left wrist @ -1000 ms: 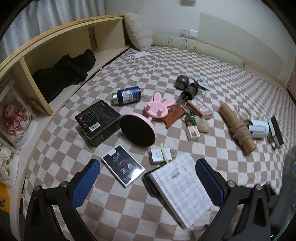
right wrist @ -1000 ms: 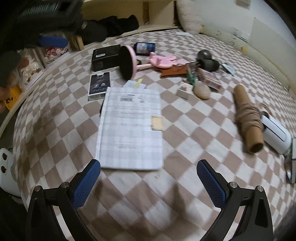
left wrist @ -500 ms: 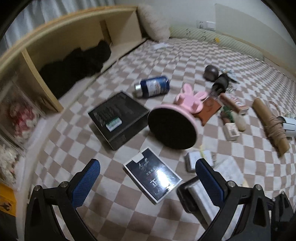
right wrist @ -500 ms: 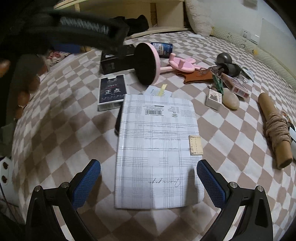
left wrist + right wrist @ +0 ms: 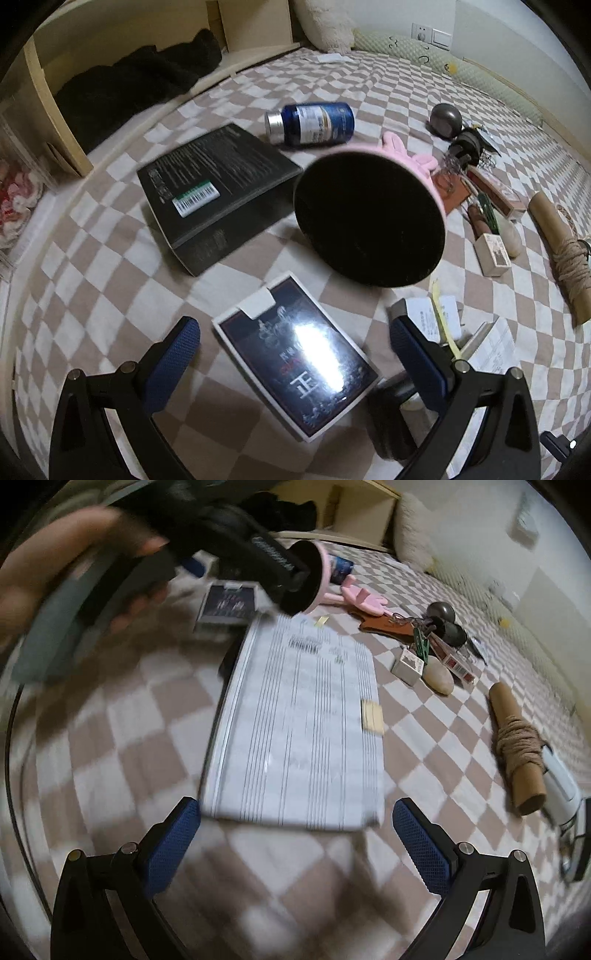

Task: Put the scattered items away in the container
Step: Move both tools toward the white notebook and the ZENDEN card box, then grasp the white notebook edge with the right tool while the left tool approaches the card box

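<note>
L gripper (image 5: 295, 365) jaws wide, empty | dark card box (image 5: 295, 360) lies flat on checkered bedspread (image 5: 110, 273) right betw L fingers, long axis diagonal near-R to far-L | R gripper (image 5: 295, 843) wide, empty, at notebook (image 5: 299, 734) near edge | L nearer box | container not seen

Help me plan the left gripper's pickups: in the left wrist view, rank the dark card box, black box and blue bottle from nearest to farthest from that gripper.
From the left gripper, open:
1. Dark card box, lying flat right between the fingers.
2. Black box, farther up the bedspread, to the left.
3. Blue bottle, on its side beyond the black box, farthest.
</note>
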A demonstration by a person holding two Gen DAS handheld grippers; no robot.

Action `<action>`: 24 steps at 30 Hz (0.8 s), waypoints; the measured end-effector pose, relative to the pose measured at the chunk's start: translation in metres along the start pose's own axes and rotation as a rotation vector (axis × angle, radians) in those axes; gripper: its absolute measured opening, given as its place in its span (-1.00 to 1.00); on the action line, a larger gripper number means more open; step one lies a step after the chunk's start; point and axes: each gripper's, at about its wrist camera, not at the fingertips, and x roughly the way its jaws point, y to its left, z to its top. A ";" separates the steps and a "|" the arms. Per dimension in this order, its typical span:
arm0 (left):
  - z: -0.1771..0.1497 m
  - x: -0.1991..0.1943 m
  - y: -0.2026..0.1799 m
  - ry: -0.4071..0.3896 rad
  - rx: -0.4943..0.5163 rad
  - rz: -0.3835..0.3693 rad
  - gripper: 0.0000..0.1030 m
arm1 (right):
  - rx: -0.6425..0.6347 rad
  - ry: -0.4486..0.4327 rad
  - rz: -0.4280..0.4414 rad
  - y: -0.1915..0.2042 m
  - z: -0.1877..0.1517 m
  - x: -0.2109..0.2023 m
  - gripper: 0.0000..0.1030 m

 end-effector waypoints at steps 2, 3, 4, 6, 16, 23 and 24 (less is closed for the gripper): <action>-0.004 0.005 0.001 0.010 -0.011 -0.013 1.00 | -0.035 -0.008 -0.031 0.000 -0.009 -0.004 1.00; -0.006 0.006 0.002 0.014 -0.017 -0.017 1.00 | -0.045 -0.008 -0.046 -0.001 -0.013 -0.006 1.00; -0.008 0.008 0.003 0.017 -0.023 -0.022 1.00 | -0.048 -0.003 -0.056 -0.001 -0.015 -0.006 1.00; -0.011 0.011 0.005 0.018 -0.038 -0.030 1.00 | -0.054 0.007 -0.077 -0.003 -0.019 -0.007 1.00; -0.017 0.009 0.009 -0.009 -0.058 -0.053 1.00 | -0.268 0.001 -0.206 0.024 -0.019 -0.003 1.00; -0.014 0.007 0.016 -0.010 -0.097 -0.092 1.00 | -0.390 -0.056 -0.362 0.042 -0.016 0.002 1.00; -0.013 0.006 0.018 -0.011 -0.109 -0.102 1.00 | -0.409 -0.055 -0.370 0.044 -0.015 0.004 1.00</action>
